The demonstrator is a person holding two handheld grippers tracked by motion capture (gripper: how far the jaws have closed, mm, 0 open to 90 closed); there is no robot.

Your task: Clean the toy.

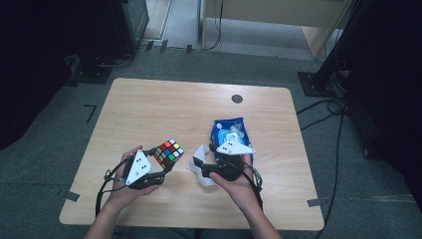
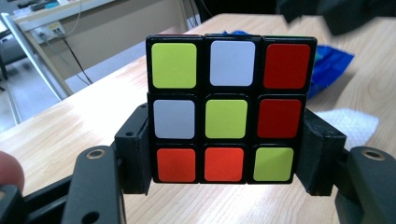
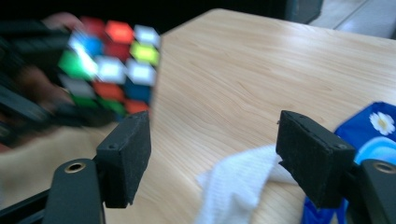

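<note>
The left gripper [image 1: 167, 167] clamps a Rubik's cube [image 1: 168, 152] by its two side faces and holds it off the wooden table [image 1: 149, 109], near the front left. The right gripper [image 1: 201, 162] stands wide with nothing between its jaws, over a white cloth [image 1: 200, 151] beside a blue snack bag [image 1: 229, 132]. I judge the pads sit low on the cube, so a quick swing could tip it out, or twist a layer

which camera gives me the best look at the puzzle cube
The left gripper view: the puzzle cube sits sharp and close, one face square-on, clamped in the left gripper. The high view shows it small; the right gripper view shows it blurred.
</note>
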